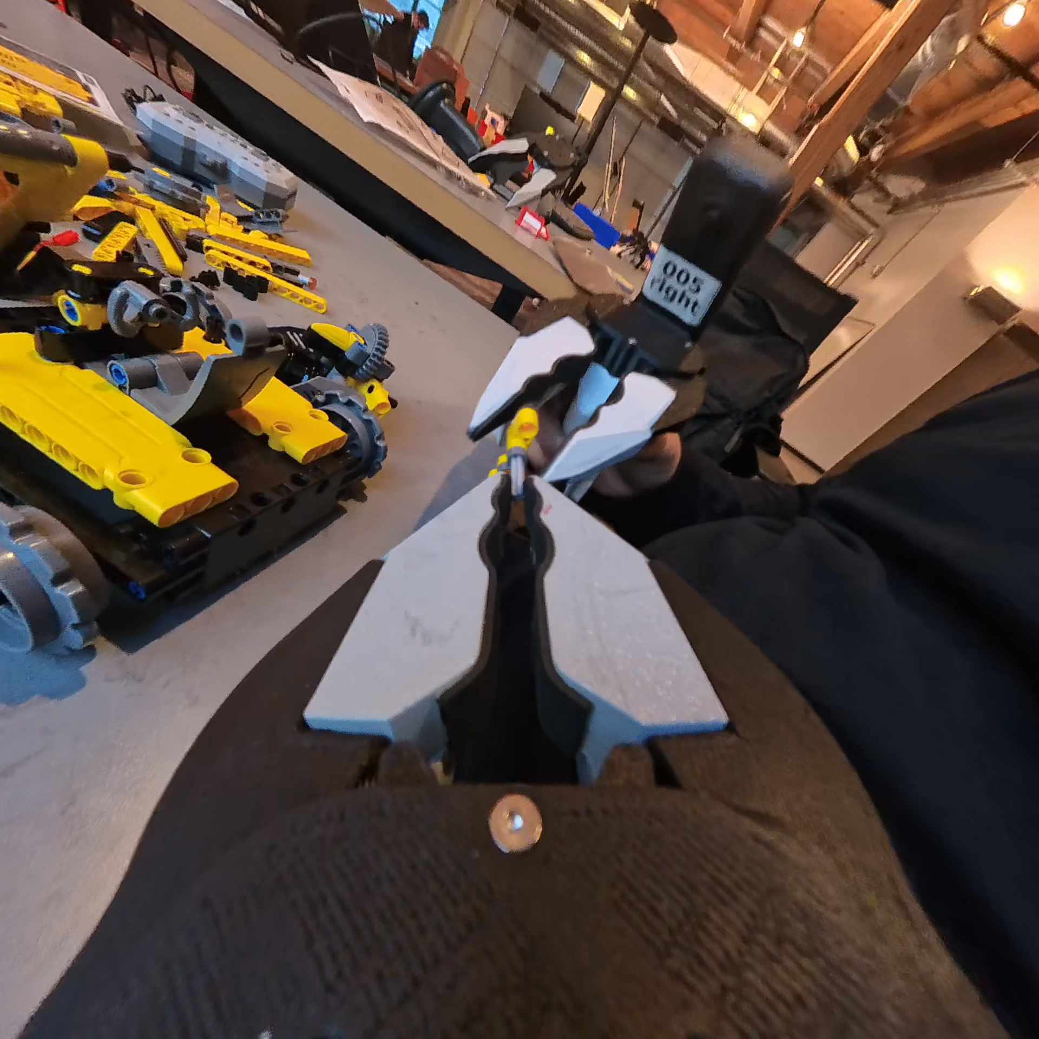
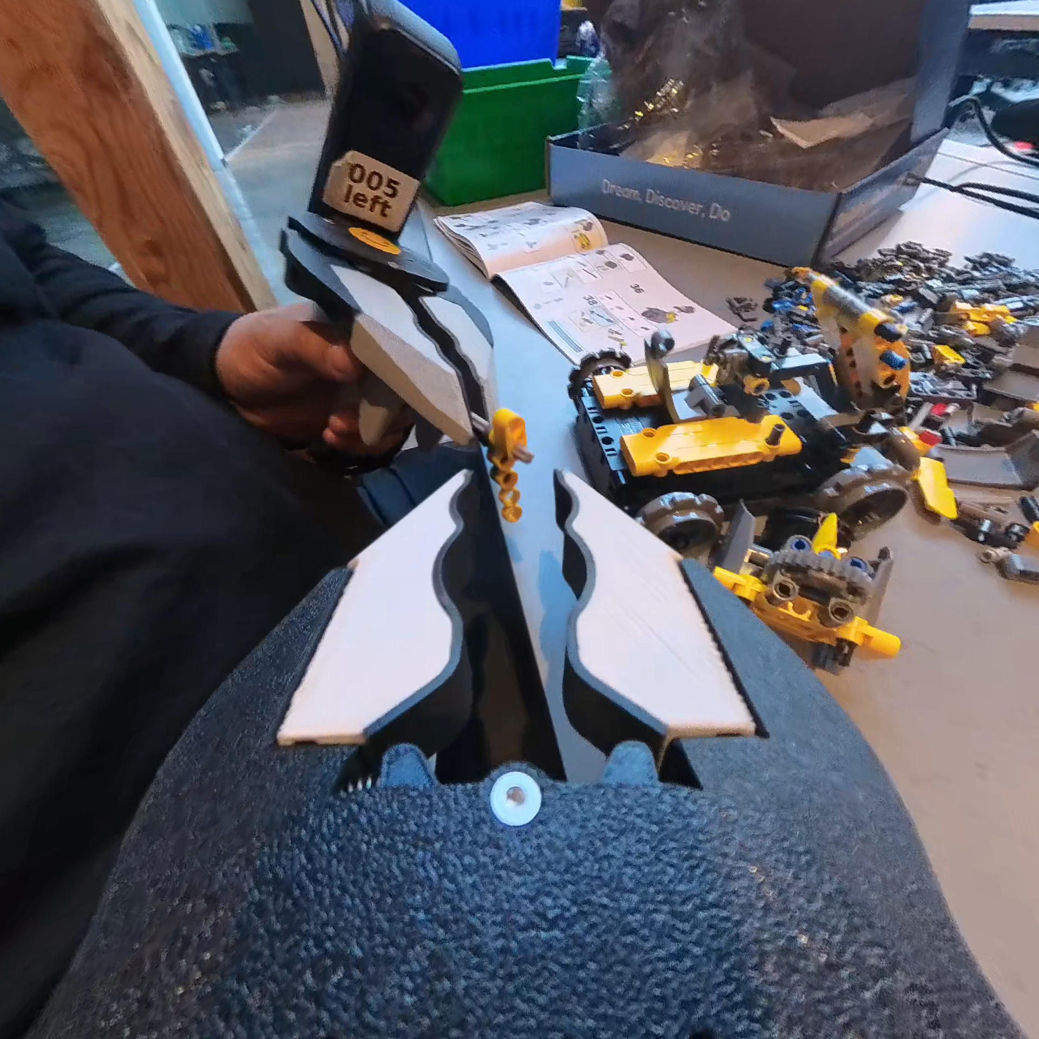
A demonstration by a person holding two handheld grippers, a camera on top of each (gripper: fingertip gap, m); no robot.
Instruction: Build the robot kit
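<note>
1. Yellow beam piece point(image 2: 507, 466), threaded on a grey axle point(image 1: 518, 484), is hanging just ahead of the right claw point(image 2: 513, 488), whose jaws are standing apart and empty.
2. Left claw point(image 1: 518, 490) is pinching the axle's end, jaws closed on it.
3. Half-built yellow-and-black vehicle point(image 2: 725, 444) is sitting on the counter point(image 2: 956, 646), beside both claws.

Grey axle point(image 2: 482, 425): its held end is hidden between the left gripper's point(image 1: 518, 488) closed tips. Yellow beam point(image 2: 504, 462) on it blurred; hole count uncertain. Tracked model point(image 1: 140, 427) cut off by left edge of left wrist view. Loose parts pile point(image 2: 922, 315) runs past right edge; pieces too small to sort. Hand point(image 2: 292, 376) partly hidden behind the gripper handle.
</note>
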